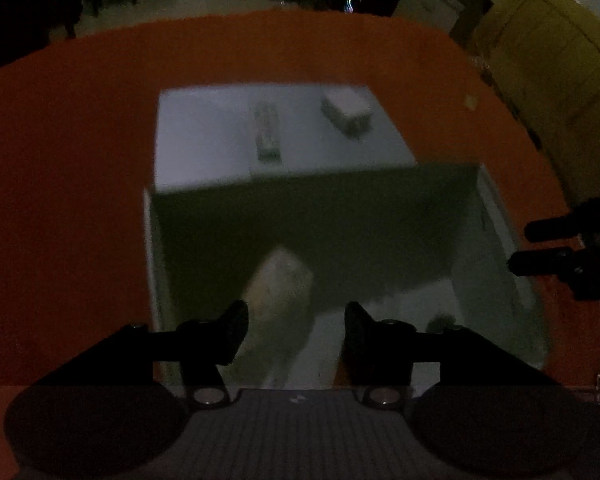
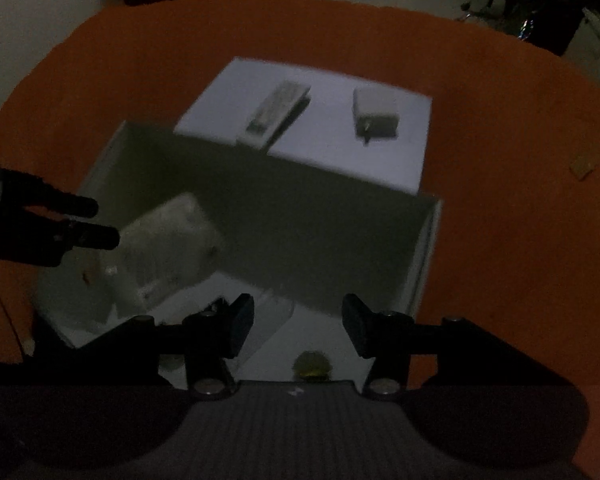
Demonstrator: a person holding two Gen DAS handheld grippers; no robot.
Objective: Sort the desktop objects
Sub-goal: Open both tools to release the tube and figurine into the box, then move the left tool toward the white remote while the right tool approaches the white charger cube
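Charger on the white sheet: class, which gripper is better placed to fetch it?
Probably the right gripper: open, empty, and the charger lies on its side; the left gripper is further off.

The open box [image 2: 424,264] is the landmark on the orange table [image 2: 500,240]. Its mouth stands clear from above, though a pale packet [image 2: 168,240] fills its left part and a small round yellowish item [image 2: 312,364] sits at its near edge. Just behind it, a white sheet [image 2: 340,152] carries a slim remote-like device [image 2: 276,112] and a white adapter [image 2: 374,114]; bare table lies to its right
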